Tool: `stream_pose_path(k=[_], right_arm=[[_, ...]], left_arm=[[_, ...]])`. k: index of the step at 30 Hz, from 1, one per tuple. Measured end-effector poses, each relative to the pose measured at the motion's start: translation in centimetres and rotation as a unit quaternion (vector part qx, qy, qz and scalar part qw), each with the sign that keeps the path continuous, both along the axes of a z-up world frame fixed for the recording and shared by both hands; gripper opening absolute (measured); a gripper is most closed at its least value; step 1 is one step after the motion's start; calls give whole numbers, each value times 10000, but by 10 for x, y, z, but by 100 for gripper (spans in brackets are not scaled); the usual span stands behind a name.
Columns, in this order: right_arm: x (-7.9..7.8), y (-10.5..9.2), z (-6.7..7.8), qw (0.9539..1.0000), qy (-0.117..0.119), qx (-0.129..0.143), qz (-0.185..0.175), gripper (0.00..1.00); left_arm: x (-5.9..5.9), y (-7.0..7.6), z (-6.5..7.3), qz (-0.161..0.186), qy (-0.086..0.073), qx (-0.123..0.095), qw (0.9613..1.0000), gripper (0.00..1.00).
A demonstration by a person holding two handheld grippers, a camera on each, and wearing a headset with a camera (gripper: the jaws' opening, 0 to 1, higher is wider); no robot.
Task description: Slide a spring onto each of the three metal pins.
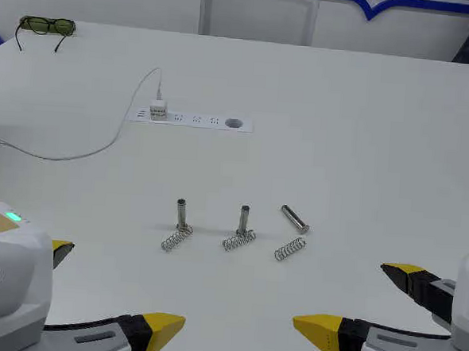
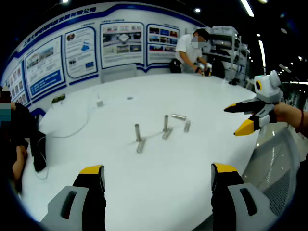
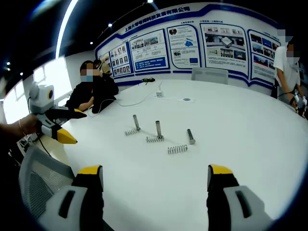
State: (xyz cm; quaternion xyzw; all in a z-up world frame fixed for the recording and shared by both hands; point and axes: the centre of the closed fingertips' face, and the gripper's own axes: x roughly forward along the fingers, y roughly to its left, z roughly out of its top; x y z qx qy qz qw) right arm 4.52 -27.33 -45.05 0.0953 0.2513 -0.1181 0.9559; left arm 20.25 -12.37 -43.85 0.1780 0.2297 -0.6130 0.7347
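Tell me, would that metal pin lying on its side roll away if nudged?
The lying pin looks round and smooth, so a sideways nudge would probably roll it across the white table. Its wider head at one end may make it curve rather than roll straight. Being shiny metal, it could slip when pinched.

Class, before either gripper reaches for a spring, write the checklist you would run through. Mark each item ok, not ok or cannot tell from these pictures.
1. The left gripper is open and empty: ok.
2. The right gripper is open and empty: ok.
3. Springs lie free on the table: ok; the left spring, middle spring and right spring each lie by a pin.
4. All pins upright: not ok; the left pin and middle pin stand, the right pin lies on its side.
5. Pins bare, no spring on any: ok.
6. Standing pins fixed to the table: cannot tell.
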Motion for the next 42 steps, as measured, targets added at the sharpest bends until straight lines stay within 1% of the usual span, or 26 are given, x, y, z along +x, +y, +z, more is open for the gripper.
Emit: stream_pose_path(k=[7, 13, 20, 29, 42], right_arm=[[-1, 0, -1, 10000, -1, 23, -4, 90], [0, 3, 1, 10000, -66, 39, 26, 90], [1, 4, 0, 10000, -30, -11, 70, 90], [0, 3, 0, 10000, -10, -3, 58, 90], [5, -7, 1, 10000, 66, -3, 26, 88]], left_arm=[[0, -1, 1, -22, -23, -2, 10000, 93], [-1, -1, 0, -39, -10, 13, 10000, 92], [-2, -1, 0, -42, -21, 23, 10000, 92], [-1, -1, 1, -9, -13, -1, 10000, 92], [-2, -2, -2, 17, 21, -5, 10000, 91]])
